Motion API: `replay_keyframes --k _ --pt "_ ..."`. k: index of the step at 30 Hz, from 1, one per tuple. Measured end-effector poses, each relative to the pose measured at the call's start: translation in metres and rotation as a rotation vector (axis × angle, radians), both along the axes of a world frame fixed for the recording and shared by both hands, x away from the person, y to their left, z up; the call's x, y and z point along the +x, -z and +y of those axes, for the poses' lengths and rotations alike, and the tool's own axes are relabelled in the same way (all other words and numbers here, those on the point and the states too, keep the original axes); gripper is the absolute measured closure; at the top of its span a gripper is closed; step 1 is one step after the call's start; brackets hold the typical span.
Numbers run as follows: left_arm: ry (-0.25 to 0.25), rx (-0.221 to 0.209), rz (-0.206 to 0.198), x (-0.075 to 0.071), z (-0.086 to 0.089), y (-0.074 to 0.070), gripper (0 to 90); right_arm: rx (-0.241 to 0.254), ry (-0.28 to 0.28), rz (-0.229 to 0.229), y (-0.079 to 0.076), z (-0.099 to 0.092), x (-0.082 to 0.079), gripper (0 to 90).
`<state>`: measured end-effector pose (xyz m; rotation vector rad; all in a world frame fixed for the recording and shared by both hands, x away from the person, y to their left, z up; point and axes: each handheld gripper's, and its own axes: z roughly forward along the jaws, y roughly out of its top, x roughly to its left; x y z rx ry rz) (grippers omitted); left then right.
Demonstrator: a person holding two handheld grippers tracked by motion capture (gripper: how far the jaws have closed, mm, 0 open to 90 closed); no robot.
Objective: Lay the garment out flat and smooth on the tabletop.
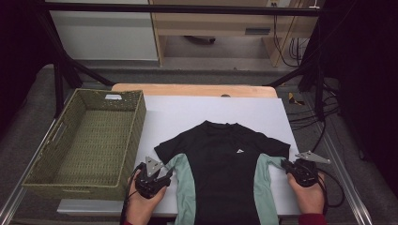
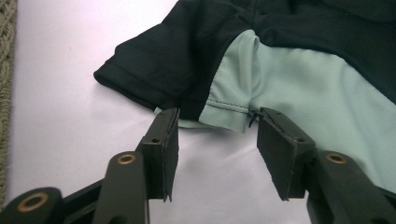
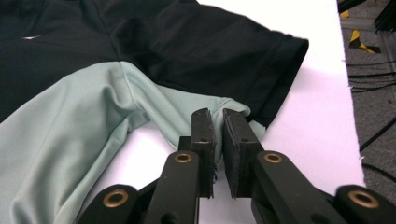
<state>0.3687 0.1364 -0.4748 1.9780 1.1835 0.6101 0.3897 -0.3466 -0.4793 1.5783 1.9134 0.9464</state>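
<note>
Right gripper (image 3: 215, 116): black ribbed jaws nearly pressed together, pinching a fold of the mint-green side panel (image 3: 93, 116) just below the right sleeve hem. Left gripper (image 2: 212, 123): jaws spread, straddling the stitched edge of the opposite mint panel, pads not pressing it. The T-shirt (image 1: 224, 159), smooth black knit with mint side panels, lies flat on the white sheet (image 1: 187, 112), its lower part hanging past the near edge. A woven green basket (image 1: 94, 140), rectangular, borders the sheet's left edge. Bare sheet lies beyond the collar.
</note>
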Motion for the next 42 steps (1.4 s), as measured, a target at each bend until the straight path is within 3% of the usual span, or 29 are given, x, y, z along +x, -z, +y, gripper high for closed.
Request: replay_keyframes --k 7,15,18,21,24,26,34,39,42 --pt "-0.008 0.000 -0.013 0.000 -0.001 -0.001 43.5 -0.012 0.004 -0.008 -0.001 0.003 -0.006 74.9" --pt "0.000 -0.001 -0.029 -0.001 -0.002 -0.004 36.7 0.001 0.006 -0.108 -0.010 0.016 -0.027 43.9" --pt "0.002 -0.010 -0.020 0.000 -0.003 -0.003 31.1 0.016 -0.011 -0.118 -0.010 0.023 -0.029 31.3" --pt "0.009 -0.016 -0.030 0.000 -0.004 -0.005 25.7 -0.007 -0.028 -0.146 -0.010 0.031 -0.027 22.5" --pt "0.016 -0.026 -0.036 -0.002 -0.005 -0.008 22.7 0.004 -0.050 -0.138 -0.009 0.035 -0.026 19.4" --pt "0.014 -0.025 -0.060 -0.002 -0.006 -0.012 22.5 0.002 -0.065 -0.135 -0.009 0.038 -0.026 16.8" --pt "0.042 0.020 -0.074 0.004 -0.022 -0.028 19.1 -0.013 -0.160 -0.105 -0.006 0.048 -0.025 12.4" --pt "0.075 0.045 -0.040 0.016 -0.030 -0.037 15.8 -0.026 -0.193 -0.113 -0.006 0.050 -0.025 11.8" --pt "0.084 0.043 -0.040 0.024 -0.033 -0.042 15.1 -0.027 -0.213 -0.116 -0.007 0.050 -0.025 11.1"
